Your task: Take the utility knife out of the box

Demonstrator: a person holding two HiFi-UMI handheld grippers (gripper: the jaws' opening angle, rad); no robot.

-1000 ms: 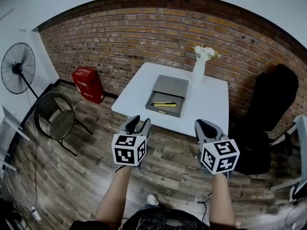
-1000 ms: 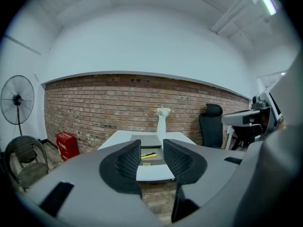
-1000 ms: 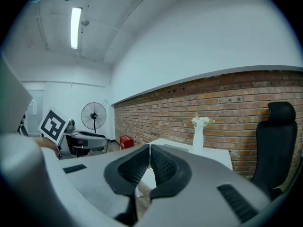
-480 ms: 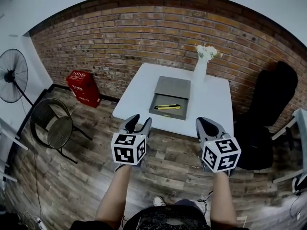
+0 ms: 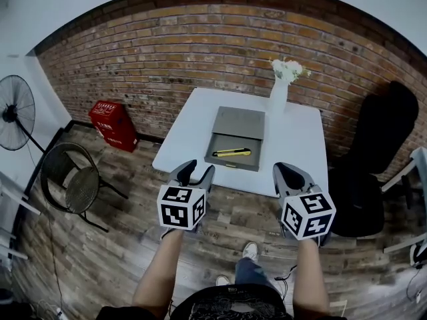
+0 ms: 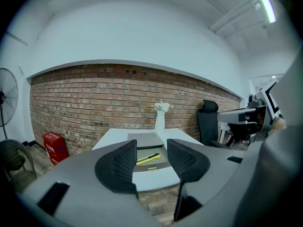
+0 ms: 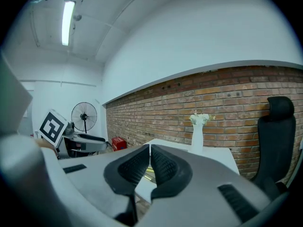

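In the head view a white table (image 5: pixel 297 145) stands at the centre of the frame against a brick wall. On it lies an open grey box (image 5: pixel 230 163), its lid folded back toward the wall. The yellow utility knife (image 5: pixel 232 153) lies inside the box, along its front wall. A white vase of flowers (image 5: pixel 277 97) stands on the table just right of the lid.

Both grippers hang in the lower half of the frame, short of the table's near edge and well apart from the box. The left gripper (image 5: pixel 195 172) has its jaws released and opening, with nothing between them; in its own view the knife (image 6: pixel 148 159) shows far off through the gap. The right gripper (image 5: pixel 287 173) has its jaws clenched together on nothing.

A red crate (image 5: pixel 111 122), a round metal chair (image 5: pixel 73 179) and a standing fan (image 5: pixel 17 109) are at the left of the frame, and a black office chair (image 5: pixel 373 159) at the right.
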